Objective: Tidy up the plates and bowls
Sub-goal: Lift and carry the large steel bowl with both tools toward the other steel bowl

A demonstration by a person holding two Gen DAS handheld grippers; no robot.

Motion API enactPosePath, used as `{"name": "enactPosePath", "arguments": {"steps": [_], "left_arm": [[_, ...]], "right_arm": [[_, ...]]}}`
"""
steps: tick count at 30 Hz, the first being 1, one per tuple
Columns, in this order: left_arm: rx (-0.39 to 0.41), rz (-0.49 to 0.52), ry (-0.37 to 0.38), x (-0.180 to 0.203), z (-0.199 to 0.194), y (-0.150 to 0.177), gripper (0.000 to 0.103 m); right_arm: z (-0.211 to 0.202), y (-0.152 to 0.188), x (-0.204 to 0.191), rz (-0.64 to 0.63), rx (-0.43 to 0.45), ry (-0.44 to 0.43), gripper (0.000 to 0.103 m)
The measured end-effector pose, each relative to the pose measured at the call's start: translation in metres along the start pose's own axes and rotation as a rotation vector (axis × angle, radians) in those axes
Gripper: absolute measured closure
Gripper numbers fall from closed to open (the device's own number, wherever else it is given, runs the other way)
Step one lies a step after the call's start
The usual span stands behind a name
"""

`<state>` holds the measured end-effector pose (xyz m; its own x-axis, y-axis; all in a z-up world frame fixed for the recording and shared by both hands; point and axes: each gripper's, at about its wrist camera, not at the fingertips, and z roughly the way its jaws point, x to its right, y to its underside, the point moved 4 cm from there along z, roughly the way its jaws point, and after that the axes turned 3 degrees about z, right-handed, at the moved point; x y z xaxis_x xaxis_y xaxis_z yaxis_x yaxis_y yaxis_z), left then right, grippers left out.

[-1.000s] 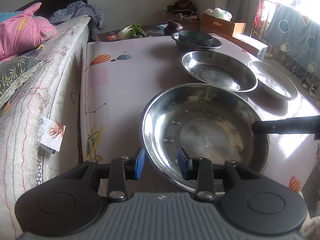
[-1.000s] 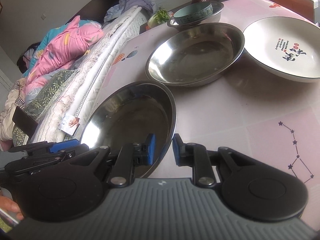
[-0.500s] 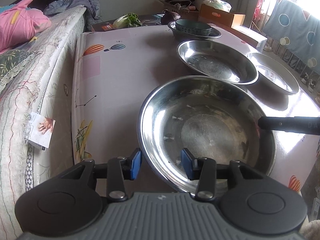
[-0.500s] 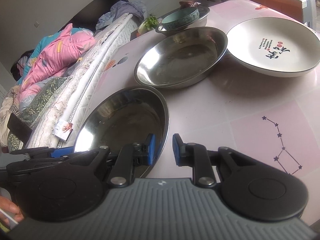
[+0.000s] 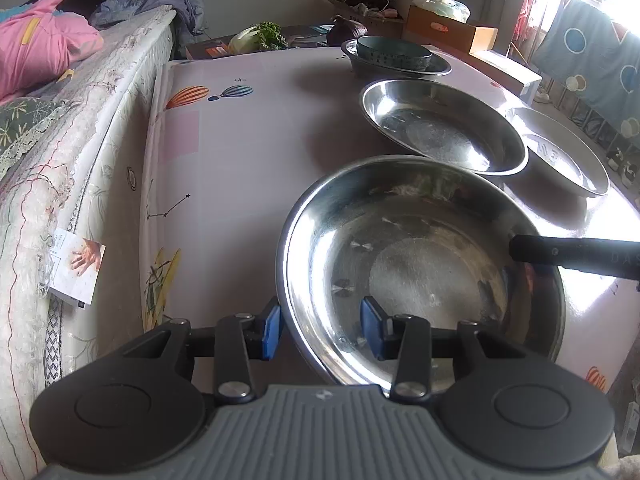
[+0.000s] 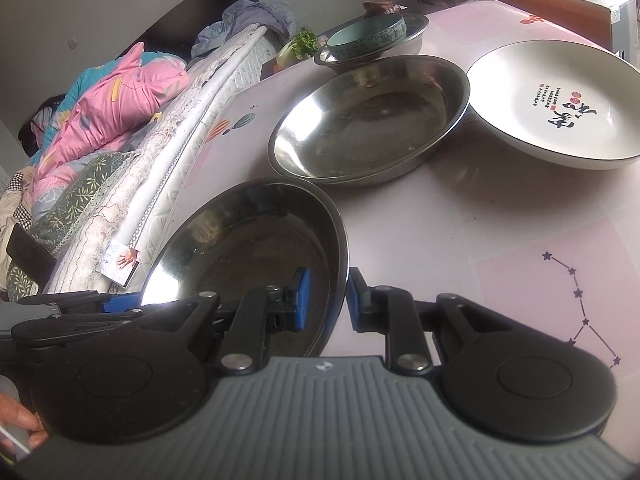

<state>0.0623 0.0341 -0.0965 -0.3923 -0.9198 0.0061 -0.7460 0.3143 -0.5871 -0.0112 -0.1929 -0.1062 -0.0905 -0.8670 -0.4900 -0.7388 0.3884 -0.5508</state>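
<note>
While both grippers straddle the near round steel plate (image 5: 420,264), right gripper (image 6: 326,300) pinching its rim, left gripper (image 5: 320,326) spread, nothing stacked except the far teal bowl (image 6: 366,36).

The black left gripper (image 5: 320,328) angles downward, blue pads apart; the black right gripper (image 6: 325,300) pinches narrowly, tilted down.

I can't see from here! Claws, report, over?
Left claw has just been opening, astride near plate rim. Right claw shut on near plate. Second plate close ahead.
</note>
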Motion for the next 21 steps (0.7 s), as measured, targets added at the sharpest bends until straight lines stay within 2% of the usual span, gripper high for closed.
{"name": "enactPosePath", "arguments": {"steps": [12,21], "left_arm": [[-0.017,0.019,0.032,0.018,-0.008,0.009,0.06],[-0.018,0.024,0.029,0.017,-0.004,0.008,0.06]], "right_arm": [[-0.007,-0.002,0.012,0.029,0.022,0.017,0.083],[-0.007,0.002,0.016,0.037,0.021,0.016,0.083]]}}
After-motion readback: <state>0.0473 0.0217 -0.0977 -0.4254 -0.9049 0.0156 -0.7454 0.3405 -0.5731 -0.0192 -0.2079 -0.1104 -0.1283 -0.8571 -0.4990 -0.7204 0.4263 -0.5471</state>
